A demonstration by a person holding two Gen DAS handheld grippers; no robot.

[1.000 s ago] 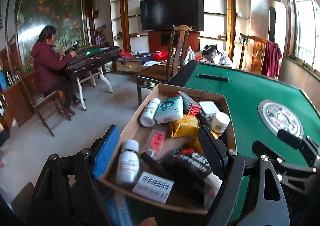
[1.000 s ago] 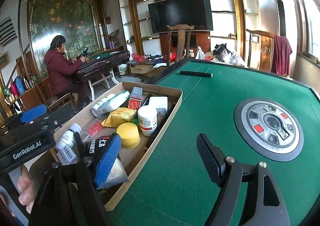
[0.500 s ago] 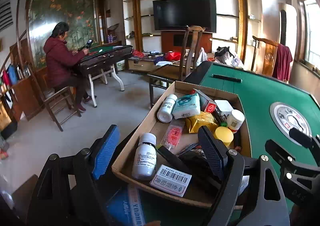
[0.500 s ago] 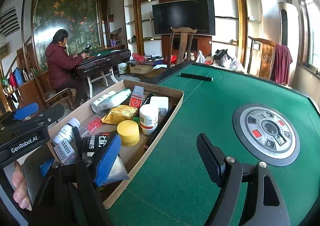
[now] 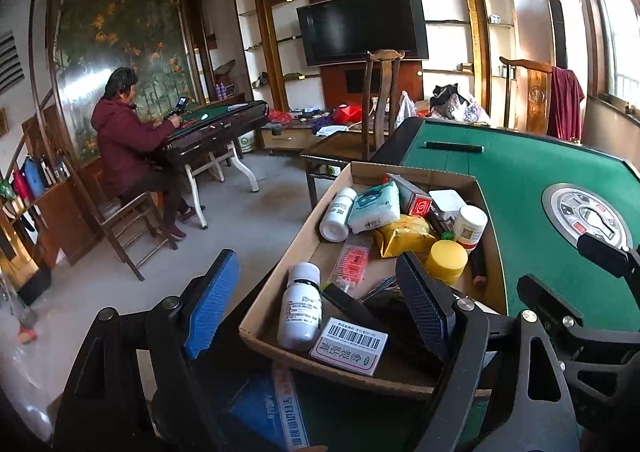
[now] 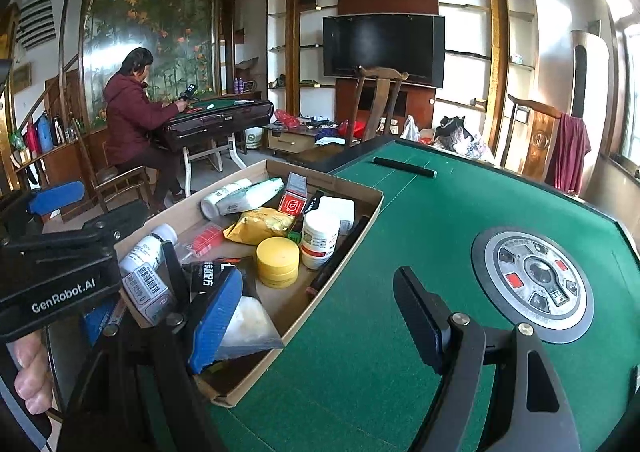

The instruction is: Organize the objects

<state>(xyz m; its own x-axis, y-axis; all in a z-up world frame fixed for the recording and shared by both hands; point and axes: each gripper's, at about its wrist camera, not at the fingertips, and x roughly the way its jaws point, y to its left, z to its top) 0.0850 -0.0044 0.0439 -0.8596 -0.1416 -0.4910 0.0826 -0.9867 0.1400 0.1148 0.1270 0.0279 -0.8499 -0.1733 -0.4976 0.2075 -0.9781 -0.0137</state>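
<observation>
A shallow cardboard box (image 5: pixel 424 174) (image 6: pixel 352 188) sits at the left edge of the green table. It holds white bottles (image 5: pixel 300 306), a barcoded carton (image 5: pixel 350 340), a yellow jar (image 5: pixel 446 262) (image 6: pixel 278 262), a yellow pouch (image 6: pixel 260 226), a red box (image 6: pixel 294 196) and a black packet (image 6: pixel 210 276). My left gripper (image 5: pixel 320 308) is open and empty, its jaws straddling the box's near left corner. My right gripper (image 6: pixel 316 320) is open and empty over the box's near right corner.
The green felt table (image 6: pixel 440 220) has a round control panel (image 6: pixel 534 284) in the middle and a black bar (image 6: pixel 404 166) at the far side. Wooden chairs (image 5: pixel 372 112) stand behind it. A seated person (image 5: pixel 128 140) works at another table at the far left.
Both grippers have drawn back and lifted a little from the box, so more of it shows. Nothing was picked up or moved.
</observation>
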